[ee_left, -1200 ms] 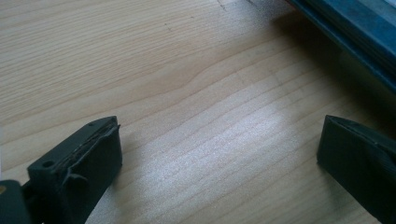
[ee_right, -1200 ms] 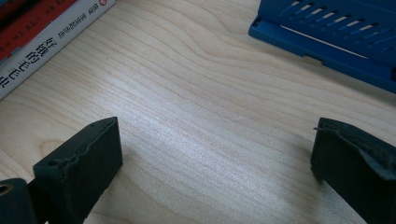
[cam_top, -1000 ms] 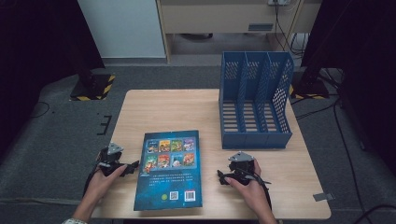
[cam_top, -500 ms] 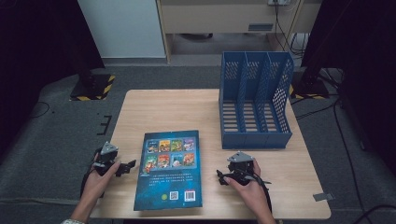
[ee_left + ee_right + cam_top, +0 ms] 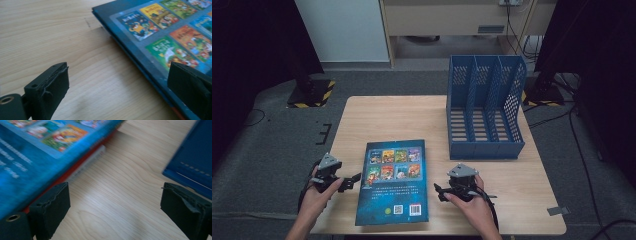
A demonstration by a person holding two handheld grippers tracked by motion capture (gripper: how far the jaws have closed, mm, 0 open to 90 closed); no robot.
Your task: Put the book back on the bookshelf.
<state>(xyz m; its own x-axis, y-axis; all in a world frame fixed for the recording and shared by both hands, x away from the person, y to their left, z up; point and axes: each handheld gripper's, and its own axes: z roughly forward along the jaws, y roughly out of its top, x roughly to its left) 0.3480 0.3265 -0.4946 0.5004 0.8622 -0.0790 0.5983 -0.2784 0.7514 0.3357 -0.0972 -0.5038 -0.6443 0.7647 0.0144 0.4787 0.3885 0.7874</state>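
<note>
Currently the blue file rack [image 5: 484, 112] sits at the table's far right, three upright slots, open fronts facing the person, nothing visible in them. Book [image 5: 394, 180] lies flat, back cover up, near the front edge of the table [image 5: 387, 117], between the two grippers; long axis runs near-to-far, barcode end nearest the person (slightly skewed, near end leftward). Left gripper [image 5: 351, 181] is just off the book's left edge, jaws wide and holding nothing; its own view shows the right pad over the cover's edge, left pad over bare wood. Right gripper [image 5: 438, 192] is just beside the book's right edge, jaws also spread wide, only wood between them. Both have just been closing slightly. Rack stands well beyond the book, path between them clear.
</note>
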